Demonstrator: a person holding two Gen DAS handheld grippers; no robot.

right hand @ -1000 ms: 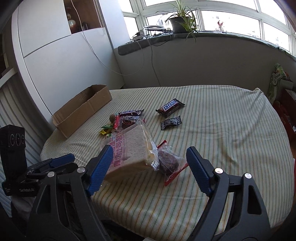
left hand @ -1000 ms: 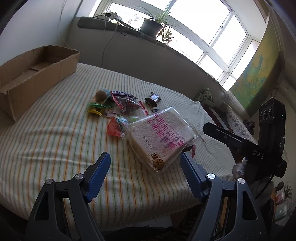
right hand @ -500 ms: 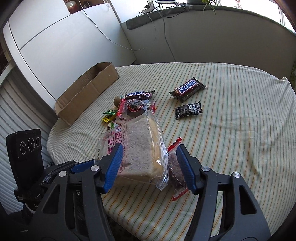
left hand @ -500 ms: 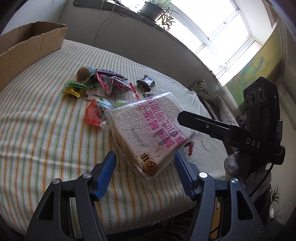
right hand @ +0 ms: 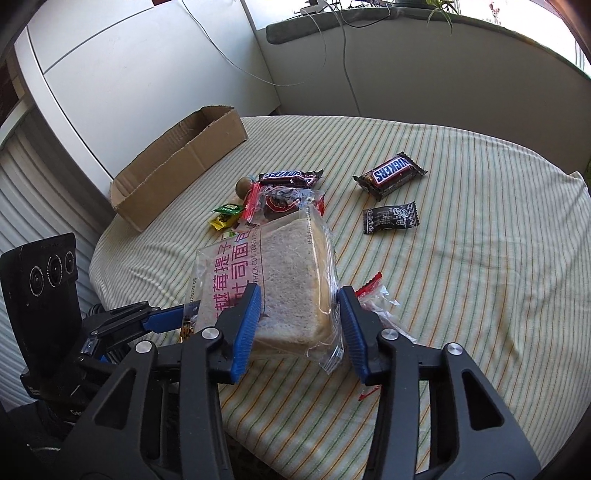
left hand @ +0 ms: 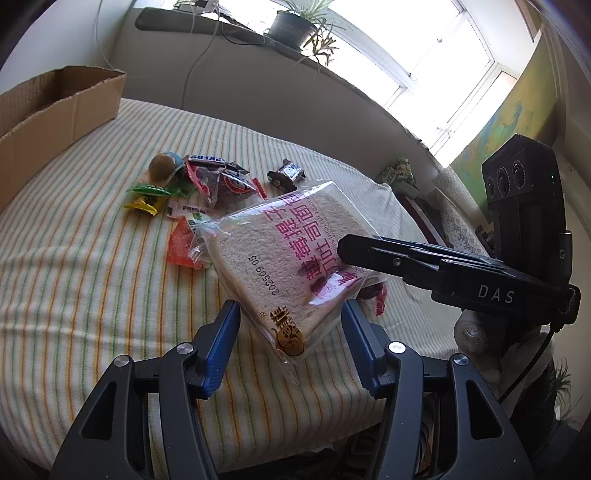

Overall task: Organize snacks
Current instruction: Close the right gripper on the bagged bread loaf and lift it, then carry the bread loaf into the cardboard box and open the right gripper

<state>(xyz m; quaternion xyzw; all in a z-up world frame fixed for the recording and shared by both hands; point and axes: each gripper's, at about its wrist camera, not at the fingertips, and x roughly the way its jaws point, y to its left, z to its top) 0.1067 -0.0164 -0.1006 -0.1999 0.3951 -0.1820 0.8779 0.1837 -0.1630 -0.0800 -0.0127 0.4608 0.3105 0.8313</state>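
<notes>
A clear bag of sliced bread [left hand: 295,251] with pink print lies on the striped tablecloth [left hand: 74,258]. My left gripper [left hand: 291,321] is open, its blue pads on either side of the bag's near corner. My right gripper [right hand: 299,306] is open too, and its pads flank the bread bag [right hand: 288,280] from the other side. Behind the bread lies a pile of small wrapped snacks [left hand: 199,181]. An open cardboard box [right hand: 177,162] stands at the table's far left edge.
A Snickers bar [right hand: 391,175] and a small black wrapped snack [right hand: 391,218] lie apart on the right. A red-edged packet [right hand: 373,295] lies under the bread's right side. A wall, a windowsill with cables and a potted plant [left hand: 295,22] stand behind the table.
Both grippers have moved in toward the bread bag and narrowed their jaws until the pads stand close on either side of it. The bag looks slightly raised and tilted.
</notes>
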